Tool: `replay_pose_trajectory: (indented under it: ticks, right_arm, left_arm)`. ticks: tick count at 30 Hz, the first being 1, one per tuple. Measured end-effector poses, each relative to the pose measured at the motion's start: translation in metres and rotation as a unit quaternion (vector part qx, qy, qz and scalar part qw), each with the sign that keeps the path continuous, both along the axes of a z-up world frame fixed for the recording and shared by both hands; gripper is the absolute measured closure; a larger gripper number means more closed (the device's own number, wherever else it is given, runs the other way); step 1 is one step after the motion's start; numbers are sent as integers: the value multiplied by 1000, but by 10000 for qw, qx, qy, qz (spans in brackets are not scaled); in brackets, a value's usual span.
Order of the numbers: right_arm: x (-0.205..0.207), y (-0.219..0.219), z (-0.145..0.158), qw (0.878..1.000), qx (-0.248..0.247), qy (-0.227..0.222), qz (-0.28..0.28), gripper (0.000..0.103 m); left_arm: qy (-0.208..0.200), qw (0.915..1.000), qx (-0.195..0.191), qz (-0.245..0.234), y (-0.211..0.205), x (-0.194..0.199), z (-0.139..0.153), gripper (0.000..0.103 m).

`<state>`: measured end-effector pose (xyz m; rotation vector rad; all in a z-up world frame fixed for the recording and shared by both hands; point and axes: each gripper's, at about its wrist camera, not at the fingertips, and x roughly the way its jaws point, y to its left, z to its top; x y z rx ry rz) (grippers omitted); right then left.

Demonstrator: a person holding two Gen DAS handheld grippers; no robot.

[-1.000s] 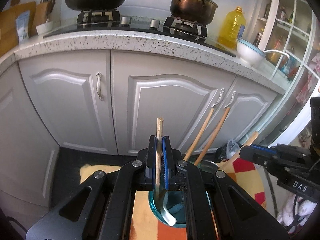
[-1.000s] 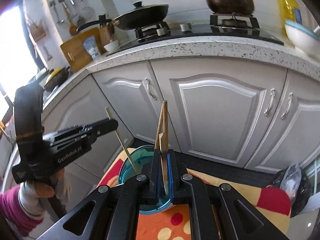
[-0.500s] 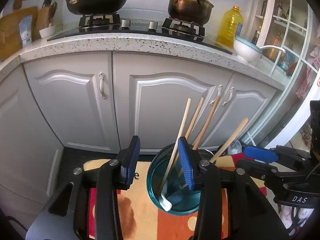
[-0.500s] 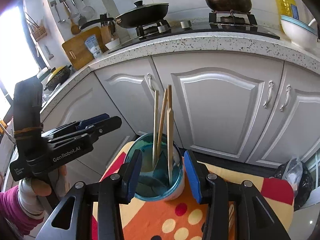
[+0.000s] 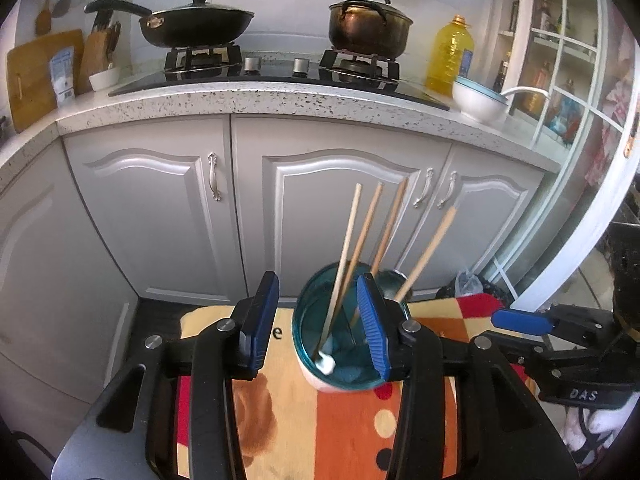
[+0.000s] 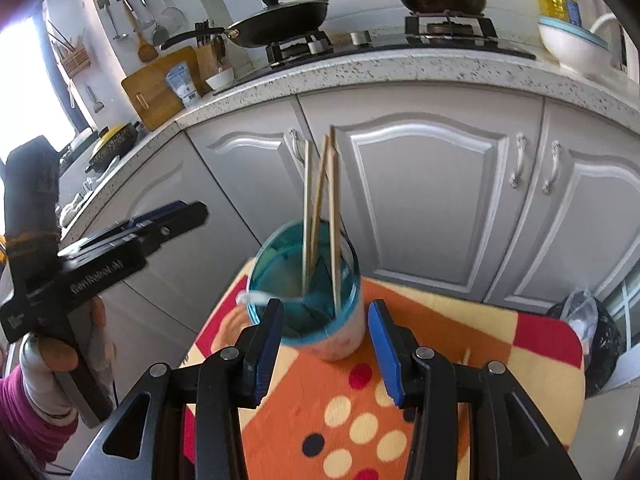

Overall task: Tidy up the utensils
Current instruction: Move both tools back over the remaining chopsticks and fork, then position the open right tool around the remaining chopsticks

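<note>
A teal-rimmed cup (image 5: 299,332) (image 6: 345,339) stands on a small table with an orange patterned cloth (image 6: 360,432). Several wooden chopsticks (image 5: 362,236) (image 6: 331,200) lean upright inside it, and a white spoon (image 5: 326,365) rests against its near rim. My left gripper (image 5: 316,324) is open with nothing between its pads, just short of the cup; the right wrist view shows it at the left (image 6: 176,216). My right gripper (image 6: 326,348) is open too, its pads either side of the cup without touching it; the left wrist view shows it at the right (image 5: 518,320).
White kitchen cabinets (image 5: 328,208) stand close behind the table under a speckled counter (image 5: 256,100) with a wok, a pot and an oil bottle. One loose chopstick (image 6: 466,356) lies on the cloth to the right. A dark bag (image 6: 588,332) sits on the floor.
Both grippers were shut on chopsticks over the cup. They have opened and let go, the chopsticks now stand in the cup, and both grippers have drawn back.
</note>
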<state>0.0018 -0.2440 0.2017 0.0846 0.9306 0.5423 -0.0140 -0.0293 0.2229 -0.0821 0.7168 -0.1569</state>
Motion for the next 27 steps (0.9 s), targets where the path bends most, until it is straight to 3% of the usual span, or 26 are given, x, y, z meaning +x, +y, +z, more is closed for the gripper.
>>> replay_pose_trajectory:
  ticks: [5,12,15,22,27]
  right_arm:
    - [-16,-24,-21,9995,-136,211,-173,61]
    - [-29,-68,-77,9936,-786,666,-458,61]
    - [-26,-83,-105,9904,-665,1062,-576,73]
    - [-17,-81,-155,9810,-1146,1438,-620,75]
    - [-15,-79,-173,9783,-1239,1541,-613,75]
  left_arm:
    - [-1,9999,16,-127,-4,-23,3,63]
    - [47,9992,-126,-385,-13,-57,-2,63]
    - [160,9985,-185,-498,-20,-67,-11,63]
    - [515,9957,-116,-765,-39,-83,-36,63]
    - [720,9943,-138,-774,-43,-79,-47,63]
